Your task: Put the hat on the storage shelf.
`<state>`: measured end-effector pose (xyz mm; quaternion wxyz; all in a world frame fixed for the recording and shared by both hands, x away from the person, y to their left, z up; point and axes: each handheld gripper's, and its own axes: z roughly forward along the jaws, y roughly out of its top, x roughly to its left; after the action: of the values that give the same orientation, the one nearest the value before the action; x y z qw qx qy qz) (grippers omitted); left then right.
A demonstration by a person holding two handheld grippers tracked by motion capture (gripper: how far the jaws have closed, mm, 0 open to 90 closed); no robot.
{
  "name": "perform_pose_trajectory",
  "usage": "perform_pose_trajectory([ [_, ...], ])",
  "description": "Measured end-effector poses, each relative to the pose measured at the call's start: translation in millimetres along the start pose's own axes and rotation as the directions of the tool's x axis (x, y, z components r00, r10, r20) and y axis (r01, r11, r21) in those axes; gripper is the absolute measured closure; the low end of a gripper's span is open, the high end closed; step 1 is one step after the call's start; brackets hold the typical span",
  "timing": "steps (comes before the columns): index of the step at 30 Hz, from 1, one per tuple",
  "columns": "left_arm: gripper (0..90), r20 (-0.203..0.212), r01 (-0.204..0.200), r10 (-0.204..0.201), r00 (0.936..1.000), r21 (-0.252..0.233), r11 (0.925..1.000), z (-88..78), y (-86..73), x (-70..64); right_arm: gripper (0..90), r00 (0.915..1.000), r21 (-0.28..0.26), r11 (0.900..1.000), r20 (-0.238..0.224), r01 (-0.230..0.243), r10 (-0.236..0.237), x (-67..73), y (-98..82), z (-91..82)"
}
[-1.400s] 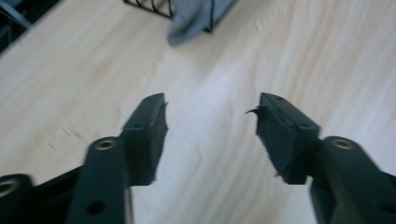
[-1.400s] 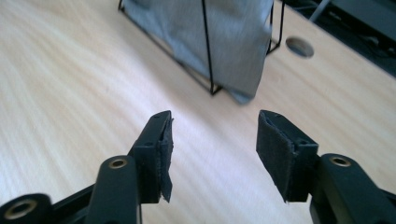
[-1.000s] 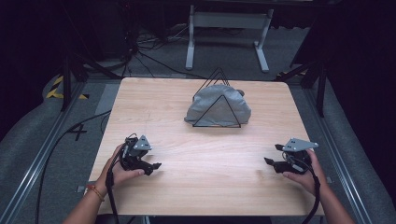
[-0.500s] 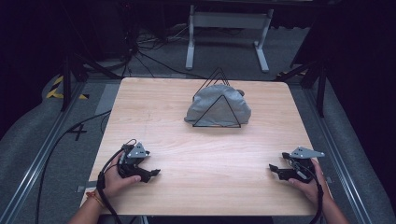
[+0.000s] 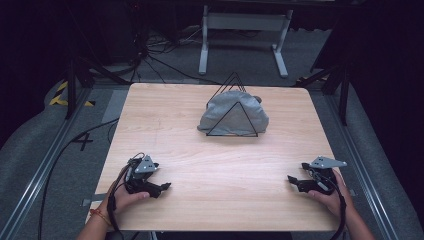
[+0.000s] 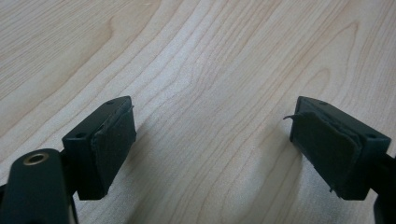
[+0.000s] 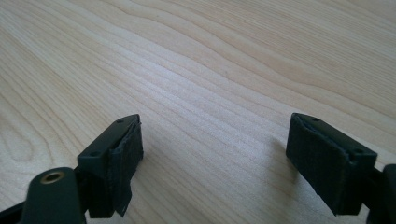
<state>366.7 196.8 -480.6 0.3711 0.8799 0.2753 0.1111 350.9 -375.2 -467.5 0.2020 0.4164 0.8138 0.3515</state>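
Note:
My left gripper [image 5: 163, 188] rests low over the near left part of the wooden table [image 5: 165, 120], pointing right. Its jaws stand open over bare wood [image 6: 212, 149]. My right gripper [image 5: 292, 180] sits near the table's front right, pointing left. Its jaws have just been opening and stand wide apart with nothing between them [image 7: 212, 158]. A crumpled grey cloth [image 5: 232, 117] lies in a black wire rack [image 5: 233, 79] made of triangles, at the far middle of the table, well away from both grippers.
A hand holds each gripper, and cables trail off the table's near edge. Beyond the table, a white stand's legs [image 5: 242, 22] and black cables [image 5: 150, 55] lie on the grey floor. Dark frame rails run along both sides.
Both hands have drawn back slightly toward the table's near edge. The right gripper has sunk closer to the wood.

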Motion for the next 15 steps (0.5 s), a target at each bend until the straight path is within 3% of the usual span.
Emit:
perform_pose_trajectory([
  [15, 14.3, -0.003, 0.005, -0.005, 1.0, 0.0, 1.0, 0.0, -0.1, -0.5, 16.9, 0.9999, 0.004, 1.0, -0.011, 0.002, -0.002, -2.3, 1.6, 1.8],
])
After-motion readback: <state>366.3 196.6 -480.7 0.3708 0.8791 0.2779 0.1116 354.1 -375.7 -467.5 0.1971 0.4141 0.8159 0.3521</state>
